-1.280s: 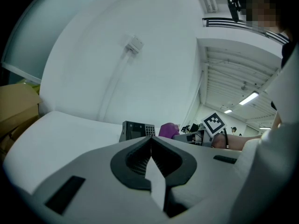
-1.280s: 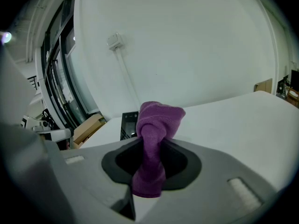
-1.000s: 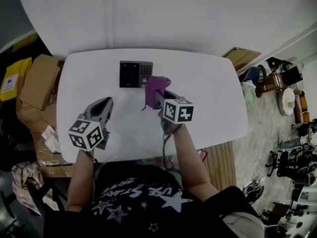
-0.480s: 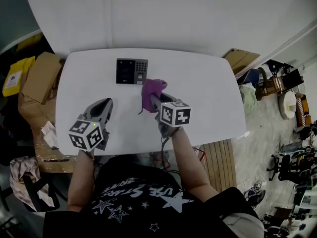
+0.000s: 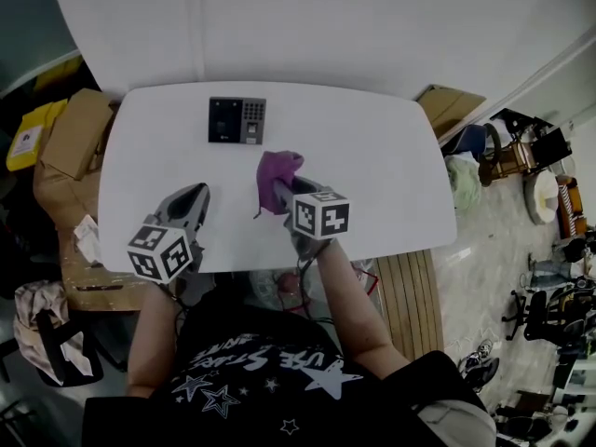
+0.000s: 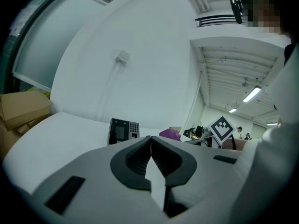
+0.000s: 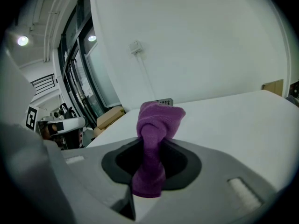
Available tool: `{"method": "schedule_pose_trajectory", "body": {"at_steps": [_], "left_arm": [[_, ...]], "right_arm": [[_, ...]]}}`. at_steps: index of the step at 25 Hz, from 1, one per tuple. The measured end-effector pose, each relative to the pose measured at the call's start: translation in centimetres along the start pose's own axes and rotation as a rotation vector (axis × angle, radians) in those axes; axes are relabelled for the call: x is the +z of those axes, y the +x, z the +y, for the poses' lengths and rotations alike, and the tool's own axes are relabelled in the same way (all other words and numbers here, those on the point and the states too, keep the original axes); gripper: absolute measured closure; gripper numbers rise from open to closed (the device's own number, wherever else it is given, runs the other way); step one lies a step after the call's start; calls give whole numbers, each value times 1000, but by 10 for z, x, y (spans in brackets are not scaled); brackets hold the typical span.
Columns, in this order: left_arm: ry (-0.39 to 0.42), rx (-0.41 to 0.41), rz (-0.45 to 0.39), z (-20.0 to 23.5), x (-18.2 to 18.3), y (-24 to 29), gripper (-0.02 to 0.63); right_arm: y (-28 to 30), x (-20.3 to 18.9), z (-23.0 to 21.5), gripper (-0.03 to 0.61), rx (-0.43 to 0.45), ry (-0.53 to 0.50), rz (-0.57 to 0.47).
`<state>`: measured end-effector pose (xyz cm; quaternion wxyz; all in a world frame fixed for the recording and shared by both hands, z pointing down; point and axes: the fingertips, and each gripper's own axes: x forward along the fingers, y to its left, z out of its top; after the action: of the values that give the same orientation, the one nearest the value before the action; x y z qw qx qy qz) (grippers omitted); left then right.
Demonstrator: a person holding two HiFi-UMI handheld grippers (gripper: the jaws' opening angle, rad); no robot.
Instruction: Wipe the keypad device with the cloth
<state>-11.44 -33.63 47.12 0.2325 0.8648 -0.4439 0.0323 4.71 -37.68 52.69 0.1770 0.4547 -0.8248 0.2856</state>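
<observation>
Purple cloth (image 7: pixel 156 125) is pinched in the right claw (image 7: pixel 152 148). The jaws close on its middle, so a bunched end stands out in front, which I judge is meant as the wiping pad. The left claw (image 6: pixel 151 148) has its jaws pressed together with nothing between them. It is held over the near left part of the desk (image 5: pixel 372 156), probably only waiting. The keypad device (image 5: pixel 237 120) lies flat near the far edge of the desk, left of centre and apart from the cloth, so the cloth does not touch the device.
</observation>
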Motion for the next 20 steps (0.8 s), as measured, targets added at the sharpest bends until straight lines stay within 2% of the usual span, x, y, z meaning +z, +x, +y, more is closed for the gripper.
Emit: {"method": "schedule_pose_trajectory", "body": {"at_steps": [13,20], "left_arm": [[9,23,-23,-62,-31,-32,606],[6,22,-14,-104,-60,-53,606]], "right_arm": [[-68,-38,15,479,56,-34,-12],[-108,-67,19,479,68,-58,-4]]}}
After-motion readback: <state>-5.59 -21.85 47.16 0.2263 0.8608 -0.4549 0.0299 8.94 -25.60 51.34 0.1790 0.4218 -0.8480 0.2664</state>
